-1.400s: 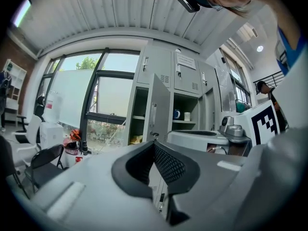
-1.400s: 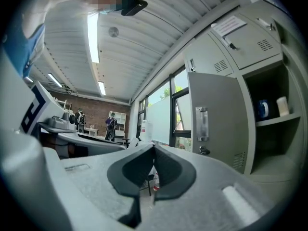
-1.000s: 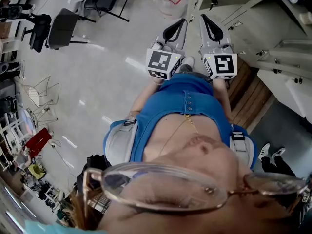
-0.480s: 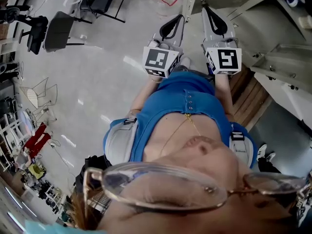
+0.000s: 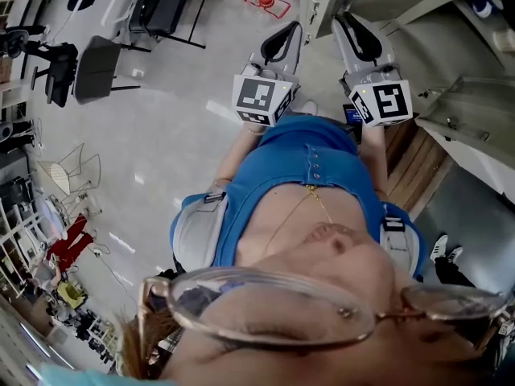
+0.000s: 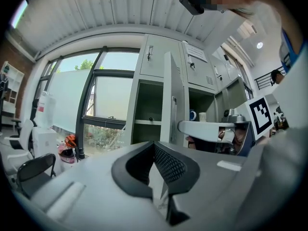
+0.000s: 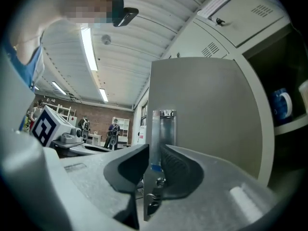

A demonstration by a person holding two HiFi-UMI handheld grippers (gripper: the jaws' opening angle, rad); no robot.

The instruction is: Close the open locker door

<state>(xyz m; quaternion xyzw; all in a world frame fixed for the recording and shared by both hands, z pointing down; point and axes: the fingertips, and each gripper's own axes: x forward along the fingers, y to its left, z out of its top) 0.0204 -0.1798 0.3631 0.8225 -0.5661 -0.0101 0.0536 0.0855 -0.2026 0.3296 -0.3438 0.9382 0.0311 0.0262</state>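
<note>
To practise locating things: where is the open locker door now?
Right gripper view, centre: the door stands straight ahead, its latch edge between the right claw's opening jaws, the open locker to its right.

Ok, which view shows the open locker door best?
Right gripper view: the open locker door fills the frame, its metal latch strip between the jaws of the right gripper, which are opening. Left gripper view shows it edge-on, beside the open compartment. Head view catches only lockers at its right edge; the door isn't clear there.
</note>
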